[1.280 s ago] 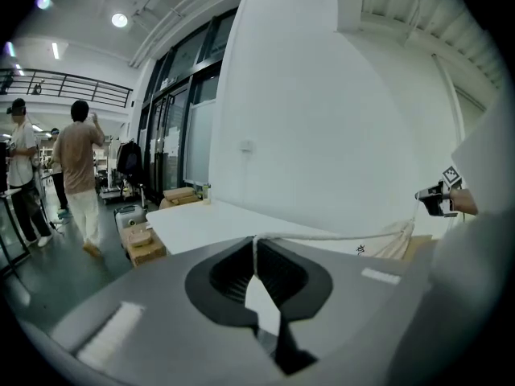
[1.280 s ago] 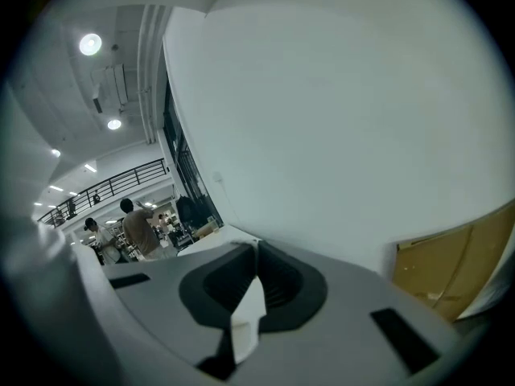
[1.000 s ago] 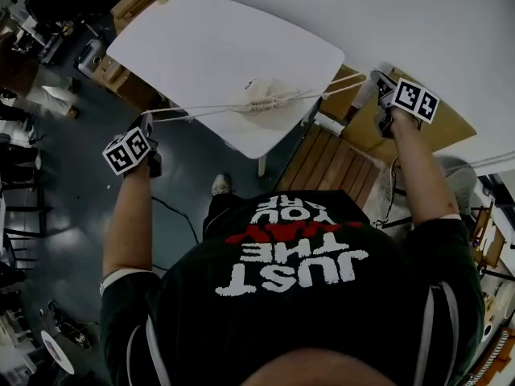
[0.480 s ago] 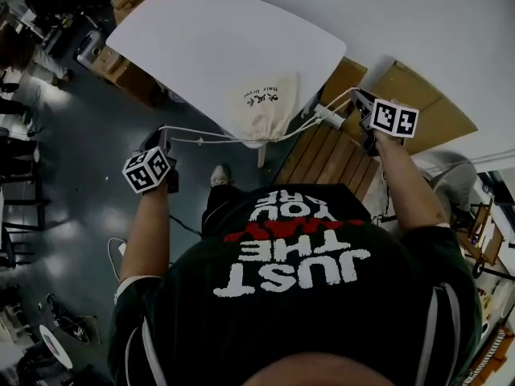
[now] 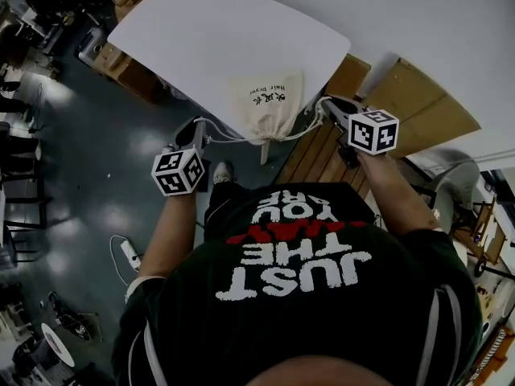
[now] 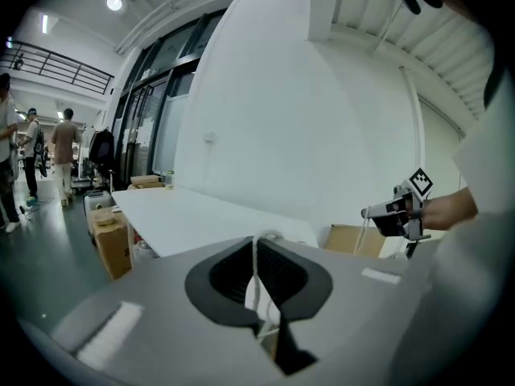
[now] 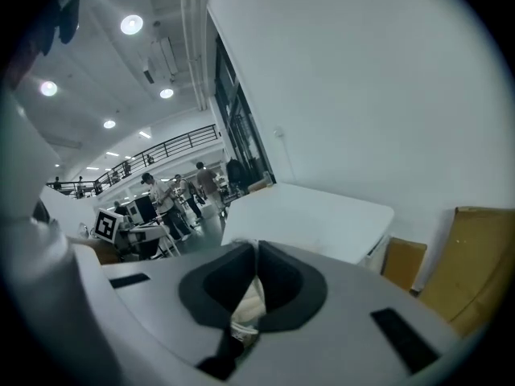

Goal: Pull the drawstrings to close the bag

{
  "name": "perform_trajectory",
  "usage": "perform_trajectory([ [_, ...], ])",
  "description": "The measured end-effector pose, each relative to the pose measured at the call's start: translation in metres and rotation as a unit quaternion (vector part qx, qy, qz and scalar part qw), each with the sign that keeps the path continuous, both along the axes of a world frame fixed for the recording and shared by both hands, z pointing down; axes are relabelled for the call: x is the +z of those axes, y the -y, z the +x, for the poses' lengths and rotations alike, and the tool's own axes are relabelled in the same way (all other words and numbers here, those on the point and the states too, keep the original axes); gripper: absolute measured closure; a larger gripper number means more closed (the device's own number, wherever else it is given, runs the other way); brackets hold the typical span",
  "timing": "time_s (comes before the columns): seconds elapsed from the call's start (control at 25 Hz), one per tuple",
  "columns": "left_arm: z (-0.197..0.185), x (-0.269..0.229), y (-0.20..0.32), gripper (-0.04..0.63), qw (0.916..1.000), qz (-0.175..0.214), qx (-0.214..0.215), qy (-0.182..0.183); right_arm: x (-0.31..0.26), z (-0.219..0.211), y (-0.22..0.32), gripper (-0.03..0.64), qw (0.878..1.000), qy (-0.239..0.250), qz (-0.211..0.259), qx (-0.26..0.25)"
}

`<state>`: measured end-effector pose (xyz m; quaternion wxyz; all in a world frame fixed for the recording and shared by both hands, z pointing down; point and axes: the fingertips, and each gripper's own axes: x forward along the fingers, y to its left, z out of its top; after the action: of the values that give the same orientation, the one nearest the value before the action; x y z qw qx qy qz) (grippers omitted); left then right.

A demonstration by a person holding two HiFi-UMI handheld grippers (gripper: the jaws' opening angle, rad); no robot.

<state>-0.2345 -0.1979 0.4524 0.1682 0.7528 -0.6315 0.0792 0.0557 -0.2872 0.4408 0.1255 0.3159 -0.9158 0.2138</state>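
As grippers (image 5: 195,133) (image 5: 330,108) clamp drawstrings (image 5: 299,132), bag's (image 5: 270,103) cinched.

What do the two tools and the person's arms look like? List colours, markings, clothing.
Left tool and right tool: grey bodies, dark jaw pads, each carrying a white cube with black square markers. Person: black short-sleeved T-shirt, white and red lettering.

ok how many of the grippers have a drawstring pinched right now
2. The left gripper is shut on the left drawstring, which leaves the neck of the bag on that side. The right gripper is shut on the right drawstring.
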Motion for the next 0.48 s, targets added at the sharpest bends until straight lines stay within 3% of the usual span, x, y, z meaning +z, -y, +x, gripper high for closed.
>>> perform_trajectory([
  [0.48,0.065,-0.012,-0.001,0.586,0.9969,0.022,0.074,0.007,-0.009,-0.029,-0.032,0.604,0.999,0.019,0.035,-0.035],
])
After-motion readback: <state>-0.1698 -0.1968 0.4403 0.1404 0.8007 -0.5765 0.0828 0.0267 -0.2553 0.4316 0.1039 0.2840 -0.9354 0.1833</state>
